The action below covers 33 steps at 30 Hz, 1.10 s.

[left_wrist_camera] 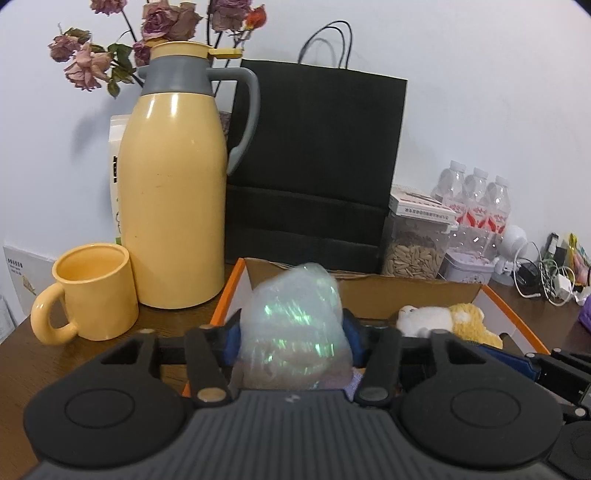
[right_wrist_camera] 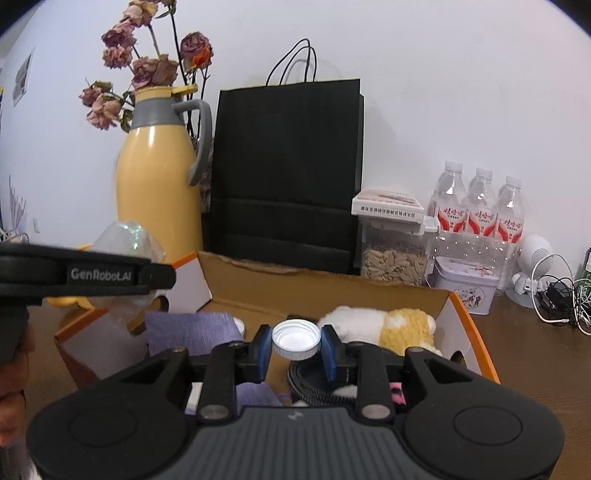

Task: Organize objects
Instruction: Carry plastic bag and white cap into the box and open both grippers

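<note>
The right claw [right_wrist_camera: 296, 350] is nearest, its blue pads pressed on either side of a white bottle cap [right_wrist_camera: 296, 339]; the cap's hollow side faces up and toward the camera, its axis tilted slightly back from vertical. It hangs over the open cardboard box [right_wrist_camera: 369, 295], above a coiled dark strap [right_wrist_camera: 314, 384] and a purple cloth [right_wrist_camera: 192, 328] that lie inside.

The left claw [left_wrist_camera: 291, 338] is over the left end of the same box. Between its blue pads stands a crumpled clear plastic bag [left_wrist_camera: 295, 325] with a greenish sheen, its long axis roughly upright and its top leaning a little to the right. The jaws stand fairly wide, and whether the pads press on the bag or merely flank it cannot be told.

Further back in the box lies a white and yellow plush toy [right_wrist_camera: 384, 325], its length running across the box, white end to the left.

Beyond the box, on the wooden surface [left_wrist_camera: 22, 354], stand a yellow mug [left_wrist_camera: 92, 291] and a tall yellow thermos jug [left_wrist_camera: 173, 192], with dried roses [left_wrist_camera: 162, 22] behind it. A black paper bag [right_wrist_camera: 288, 177] stands against the wall, beside a clear container of seeds [right_wrist_camera: 393, 262], a small tin [right_wrist_camera: 465, 291] and a pack of water bottles [right_wrist_camera: 480, 206].
</note>
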Each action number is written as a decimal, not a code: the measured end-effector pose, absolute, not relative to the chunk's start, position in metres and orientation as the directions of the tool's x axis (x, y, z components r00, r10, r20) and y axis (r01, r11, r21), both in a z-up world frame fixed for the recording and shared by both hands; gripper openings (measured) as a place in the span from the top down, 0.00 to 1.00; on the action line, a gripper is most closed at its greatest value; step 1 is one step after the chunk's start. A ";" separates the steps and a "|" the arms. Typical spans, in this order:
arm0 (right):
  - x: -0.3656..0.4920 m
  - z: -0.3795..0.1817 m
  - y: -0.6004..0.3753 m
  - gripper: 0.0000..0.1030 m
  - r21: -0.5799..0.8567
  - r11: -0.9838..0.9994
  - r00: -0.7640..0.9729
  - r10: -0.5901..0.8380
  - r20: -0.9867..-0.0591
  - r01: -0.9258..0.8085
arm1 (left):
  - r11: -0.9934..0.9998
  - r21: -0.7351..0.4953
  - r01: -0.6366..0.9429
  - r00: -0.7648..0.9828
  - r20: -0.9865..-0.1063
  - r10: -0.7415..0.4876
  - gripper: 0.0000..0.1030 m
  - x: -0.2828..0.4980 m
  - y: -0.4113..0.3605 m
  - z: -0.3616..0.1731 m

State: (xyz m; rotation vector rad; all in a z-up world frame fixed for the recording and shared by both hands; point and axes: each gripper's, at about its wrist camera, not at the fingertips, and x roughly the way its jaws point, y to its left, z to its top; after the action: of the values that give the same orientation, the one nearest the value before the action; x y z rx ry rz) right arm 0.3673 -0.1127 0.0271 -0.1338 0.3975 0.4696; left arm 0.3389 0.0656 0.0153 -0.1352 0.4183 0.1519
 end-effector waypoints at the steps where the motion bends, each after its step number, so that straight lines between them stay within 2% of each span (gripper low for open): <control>1: 0.367 0.026 -0.115 0.67 -0.033 0.886 0.815 0.410 -0.409 -0.463 | 0.980 -0.099 -0.173 0.903 -0.413 0.117 0.18 0.339 0.065 0.015; 2: 0.368 0.026 -0.116 0.61 -0.027 0.888 0.815 0.409 -0.411 -0.459 | 0.980 -0.102 -0.171 0.905 -0.408 0.116 0.01 0.339 0.064 0.014; 3: 0.368 0.027 -0.118 0.42 -0.020 0.891 0.818 0.407 -0.407 -0.454 | 0.980 -0.103 -0.173 0.910 -0.396 0.119 0.00 0.338 0.063 0.014; 4: 0.369 0.027 -0.120 0.17 -0.013 0.896 0.823 0.402 -0.401 -0.444 | 0.979 -0.101 -0.180 0.916 -0.381 0.129 0.00 0.337 0.063 0.014; 6: 0.370 0.027 -0.122 0.00 -0.009 0.902 0.830 0.394 -0.394 -0.432 | 0.977 -0.100 -0.187 0.913 -0.384 0.135 0.00 0.338 0.063 0.015; 20: 0.370 0.027 -0.123 0.00 -0.003 0.908 0.836 0.385 -0.391 -0.419 | 0.975 -0.117 -0.187 0.919 -0.372 0.132 0.00 0.333 0.063 0.019; 33: 0.342 0.048 -0.132 0.00 -0.035 0.901 0.854 0.396 -0.338 -0.432 | 0.980 -0.131 -0.152 0.956 -0.271 0.112 0.00 0.296 0.050 0.036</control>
State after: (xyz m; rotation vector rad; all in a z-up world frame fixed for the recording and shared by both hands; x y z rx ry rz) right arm 0.3420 -0.1323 0.0478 -0.1115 0.3312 0.4362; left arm 0.2959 0.0496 0.0357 -0.1516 0.2663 0.1340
